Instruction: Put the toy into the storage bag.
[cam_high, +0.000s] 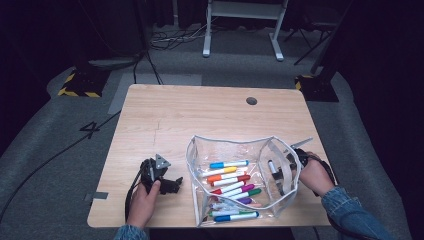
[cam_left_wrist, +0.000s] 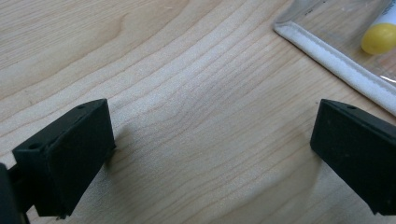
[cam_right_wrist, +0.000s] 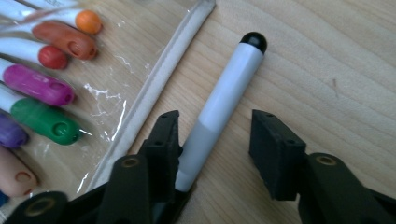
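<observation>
A clear zip pouch (cam_high: 230, 140) with a white seam lies open on the wooden table (cam_high: 200, 110), holding several coloured markers (cam_high: 231, 182). A white marker with a black cap (cam_right_wrist: 229, 84) lies on bare wood just beside the pouch's seam (cam_right_wrist: 159, 84). My right gripper (cam_right_wrist: 215, 123) straddles its lower end with the jaws apart. The left jaw is against the barrel and a gap shows at the right jaw. In the high view this gripper (cam_high: 282, 172) sits at the pouch's right side. My left gripper (cam_high: 176, 184) rests open on the table left of the pouch, nothing between its jaws (cam_left_wrist: 212, 154).
A yellow marker cap (cam_left_wrist: 380, 37) shows behind the pouch's seam (cam_left_wrist: 336, 65). Green (cam_right_wrist: 44, 120) and purple (cam_right_wrist: 37, 84) markers lie near my right gripper. A round cable hole (cam_high: 251, 100) sits at the table's far side. A white desk frame (cam_high: 242, 30) and floor cables lie beyond.
</observation>
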